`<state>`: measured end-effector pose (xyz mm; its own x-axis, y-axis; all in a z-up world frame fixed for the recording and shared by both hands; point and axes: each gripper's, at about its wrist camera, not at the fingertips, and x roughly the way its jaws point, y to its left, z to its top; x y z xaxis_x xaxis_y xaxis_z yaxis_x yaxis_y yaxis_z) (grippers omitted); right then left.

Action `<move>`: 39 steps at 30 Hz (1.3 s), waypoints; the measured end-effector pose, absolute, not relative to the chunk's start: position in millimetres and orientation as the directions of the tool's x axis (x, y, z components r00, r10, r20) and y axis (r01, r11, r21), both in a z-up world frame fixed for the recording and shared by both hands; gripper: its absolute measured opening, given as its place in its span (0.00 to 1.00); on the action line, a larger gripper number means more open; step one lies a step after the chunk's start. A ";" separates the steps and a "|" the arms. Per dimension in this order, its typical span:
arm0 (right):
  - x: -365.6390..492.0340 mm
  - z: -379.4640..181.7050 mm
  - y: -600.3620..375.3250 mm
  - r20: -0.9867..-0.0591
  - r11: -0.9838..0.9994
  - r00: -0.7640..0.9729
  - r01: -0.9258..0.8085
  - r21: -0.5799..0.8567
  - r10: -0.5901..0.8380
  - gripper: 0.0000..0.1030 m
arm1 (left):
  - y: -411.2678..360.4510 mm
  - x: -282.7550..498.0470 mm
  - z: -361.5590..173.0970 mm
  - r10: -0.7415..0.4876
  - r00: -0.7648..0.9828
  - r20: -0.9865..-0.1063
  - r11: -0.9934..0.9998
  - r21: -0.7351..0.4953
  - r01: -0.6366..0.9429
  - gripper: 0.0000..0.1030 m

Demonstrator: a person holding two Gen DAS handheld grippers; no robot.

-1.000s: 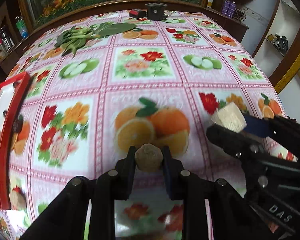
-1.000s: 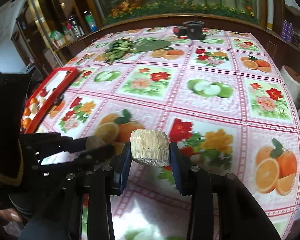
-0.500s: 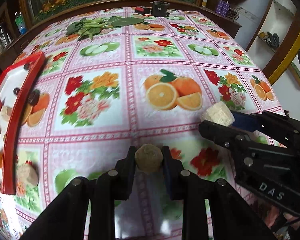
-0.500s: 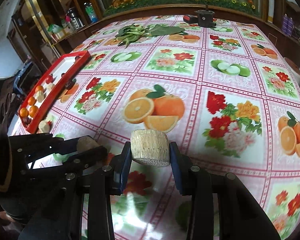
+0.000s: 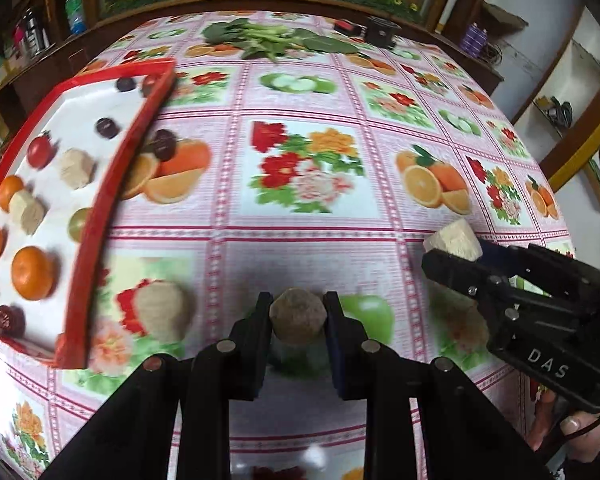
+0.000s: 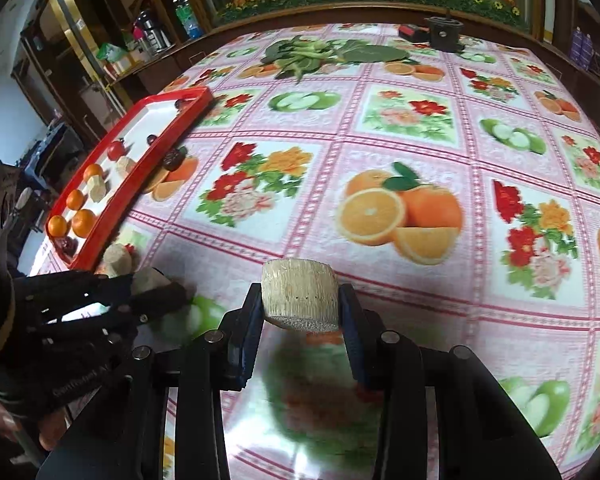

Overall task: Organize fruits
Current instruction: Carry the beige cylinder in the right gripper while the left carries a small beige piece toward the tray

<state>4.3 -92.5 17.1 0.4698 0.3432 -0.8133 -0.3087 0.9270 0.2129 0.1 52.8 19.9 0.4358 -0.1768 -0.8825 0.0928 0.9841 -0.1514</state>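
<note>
Left tool [image 5: 298, 317] clamped on a small brown rounded piece [image 5: 298, 316], held above the worktop [image 5: 300, 232] near the red tray [image 5: 100, 236] of fruit. Right tool [image 6: 300, 300] clamped on a pale cylindrical chunk [image 6: 299, 295]. A similar beige piece [image 5: 162, 316] lies just beside the tray's corner.

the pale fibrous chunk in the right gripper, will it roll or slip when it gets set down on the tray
The pale chunk in the right gripper looks like a short cylinder with a flat cut end, so set on that end it should probably stay put; on its side it could roll. Its rough, fibrous surface suggests little slipping. The red tray has a raised rim that would likely stop it.
</note>
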 end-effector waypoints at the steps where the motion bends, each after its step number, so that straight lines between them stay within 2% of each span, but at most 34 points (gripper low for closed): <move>1: 3.9 17.0 -86.9 -0.814 0.925 0.466 -0.314 0.214 0.347 0.36 | 57.8 -1.2 20.0 -0.182 0.435 -0.882 0.983 -0.159 0.090 0.27; 21: 13.5 23.5 -7.6 -0.795 0.883 0.444 -0.407 0.233 0.414 0.35 | 129.6 -33.5 40.4 -0.214 0.482 -0.849 0.976 -0.210 0.064 0.27; 39: 28.0 38.3 40.3 -0.769 0.842 0.427 -0.474 0.258 0.476 0.35 | 213.9 -63.8 61.3 -0.140 0.543 -0.828 0.977 -0.204 -0.059 0.27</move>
